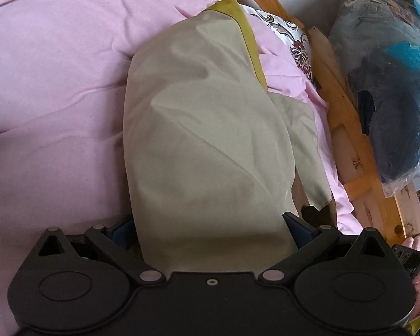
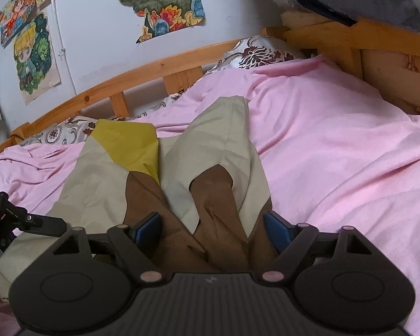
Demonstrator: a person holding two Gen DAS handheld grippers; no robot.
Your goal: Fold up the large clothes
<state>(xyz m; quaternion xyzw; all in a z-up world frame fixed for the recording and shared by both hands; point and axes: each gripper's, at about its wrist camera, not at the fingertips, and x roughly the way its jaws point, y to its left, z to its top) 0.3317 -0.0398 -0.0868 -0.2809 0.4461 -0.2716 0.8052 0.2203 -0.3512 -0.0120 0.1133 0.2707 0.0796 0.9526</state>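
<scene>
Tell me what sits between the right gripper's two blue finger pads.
In the right wrist view, the right gripper has the garment between its spread blue pads: bunched brown fabric with beige panels over it. Neither pad visibly presses the cloth.

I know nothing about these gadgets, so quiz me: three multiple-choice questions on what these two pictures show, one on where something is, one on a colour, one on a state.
1. Where does the garment lie?
A. on the pink sheet
B. on the floor
C. on a chair

2. What colour is the panel at the garment's far end?
A. blue
B. yellow-green
C. red

3. How do the right gripper fingers stand?
A. pressed together on nothing
B. spread, with brown cloth between them
C. out of view

Answers:
1 A, pink bedding surrounds the garment.
2 B, that patch is plainly yellow-green.
3 B, the blue pads sit wide apart either side of the cloth.
</scene>
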